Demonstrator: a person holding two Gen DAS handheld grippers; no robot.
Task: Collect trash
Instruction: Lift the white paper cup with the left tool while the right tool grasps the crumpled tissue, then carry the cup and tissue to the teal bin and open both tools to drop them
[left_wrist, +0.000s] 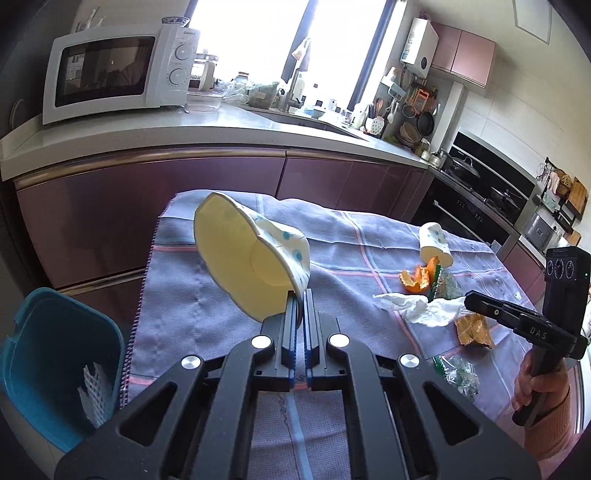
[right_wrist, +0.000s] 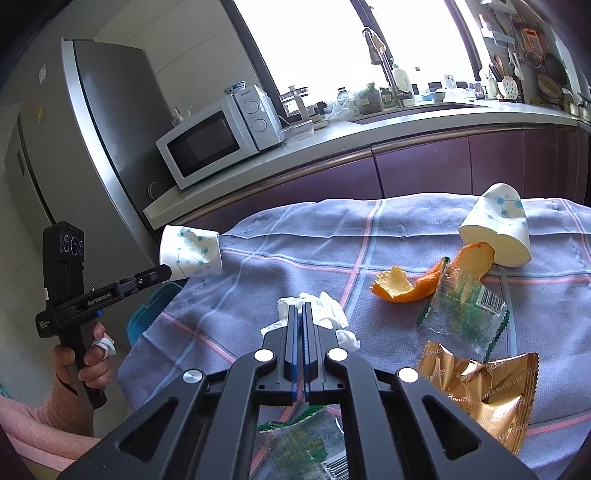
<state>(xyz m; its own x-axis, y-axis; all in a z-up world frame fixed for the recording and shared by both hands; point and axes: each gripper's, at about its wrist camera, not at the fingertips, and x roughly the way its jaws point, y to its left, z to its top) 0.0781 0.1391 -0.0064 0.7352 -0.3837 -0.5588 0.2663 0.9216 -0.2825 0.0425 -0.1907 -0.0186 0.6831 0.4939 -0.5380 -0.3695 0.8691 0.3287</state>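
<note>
- Over the table edge, our left gripper (left_wrist: 300, 295) is clamped on the rim of a crushed paper cup (left_wrist: 255, 254), and the cup hangs in the air above the purple checked cloth (left_wrist: 207, 317), clear of it.
- Off to the left of the table sits the blue bin (left_wrist: 59, 362), with a piece of white foam netting (left_wrist: 94, 391) already inside.
- From the right wrist view we see that same cup (right_wrist: 190, 251) held out past the cloth's edge, with a corner of the bin (right_wrist: 155, 310) just below it.
- Our right gripper (right_wrist: 300, 314) has its jaws pressed tight together, with a crumpled white tissue (right_wrist: 325, 314) around the tips; whether the tissue is actually pinched we cannot tell.
- More trash lies on the cloth: a second paper cup (right_wrist: 498, 229) on its side at the far right, and a curl of orange peel (right_wrist: 424, 280) touching it.
- Next to the peel lies a clear green-printed wrapper (right_wrist: 461, 314), and nearer us a gold snack wrapper (right_wrist: 487, 391).
- Another green wrapper (right_wrist: 303, 439) shows under our right gripper's frame.
- Behind it all, a white microwave (left_wrist: 118, 70) stands on the counter (left_wrist: 221, 129).
- A hand (right_wrist: 86, 362) in a pink sleeve grips the left tool's handle.
</note>
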